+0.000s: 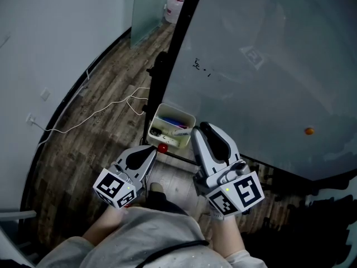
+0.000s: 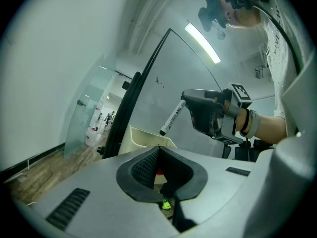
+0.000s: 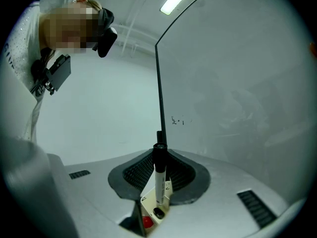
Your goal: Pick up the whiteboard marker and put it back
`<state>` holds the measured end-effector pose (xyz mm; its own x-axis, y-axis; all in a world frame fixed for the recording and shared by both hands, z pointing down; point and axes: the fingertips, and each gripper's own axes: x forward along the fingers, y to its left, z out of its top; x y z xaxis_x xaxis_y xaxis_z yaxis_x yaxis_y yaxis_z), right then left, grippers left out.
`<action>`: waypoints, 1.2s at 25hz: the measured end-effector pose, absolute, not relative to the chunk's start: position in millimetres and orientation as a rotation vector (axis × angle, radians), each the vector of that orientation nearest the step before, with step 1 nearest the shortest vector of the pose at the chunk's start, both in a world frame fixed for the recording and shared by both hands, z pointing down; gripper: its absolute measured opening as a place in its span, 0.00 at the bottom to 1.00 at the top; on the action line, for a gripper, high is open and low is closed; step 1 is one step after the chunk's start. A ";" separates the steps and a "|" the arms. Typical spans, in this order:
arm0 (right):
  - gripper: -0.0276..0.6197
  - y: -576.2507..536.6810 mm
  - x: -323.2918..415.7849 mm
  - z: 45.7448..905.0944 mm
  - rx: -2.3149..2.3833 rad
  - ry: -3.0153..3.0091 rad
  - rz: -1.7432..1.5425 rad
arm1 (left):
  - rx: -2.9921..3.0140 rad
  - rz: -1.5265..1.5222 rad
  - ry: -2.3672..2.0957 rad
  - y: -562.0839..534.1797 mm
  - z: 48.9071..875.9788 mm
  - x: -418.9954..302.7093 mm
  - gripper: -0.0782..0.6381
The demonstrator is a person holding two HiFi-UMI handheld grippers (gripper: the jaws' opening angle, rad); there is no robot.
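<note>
Head view: above and behind the tray (image 1: 177,114), looking steeply down, tray mid-frame. Left gripper view: low and close, left of the tray, facing level toward the whiteboard (image 2: 148,103). It takes in the right gripper (image 2: 184,100) and its whiteboard marker (image 2: 172,118). Right gripper view: close behind the tray, facing the whiteboard. All three views share tray and whiteboard.

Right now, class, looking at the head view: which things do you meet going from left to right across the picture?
thin white cable on the wooden floor → left gripper → cream open-topped plastic tray → right gripper → small round orange dot on the whiteboard
</note>
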<state>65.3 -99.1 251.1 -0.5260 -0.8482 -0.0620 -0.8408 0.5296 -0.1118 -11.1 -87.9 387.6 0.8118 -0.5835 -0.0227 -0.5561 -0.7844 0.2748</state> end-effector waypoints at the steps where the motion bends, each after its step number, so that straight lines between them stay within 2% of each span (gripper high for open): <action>1: 0.18 -99.1 65.2 250.8 -1.469 2.650 -0.102 | 2.742 -0.156 -0.877 -87.5 388.1 -11.1 0.13; 30: 0.18 -88.7 63.6 224.4 -1.469 2.623 -0.046 | 2.756 -0.169 -0.834 -76.1 386.3 -10.3 0.13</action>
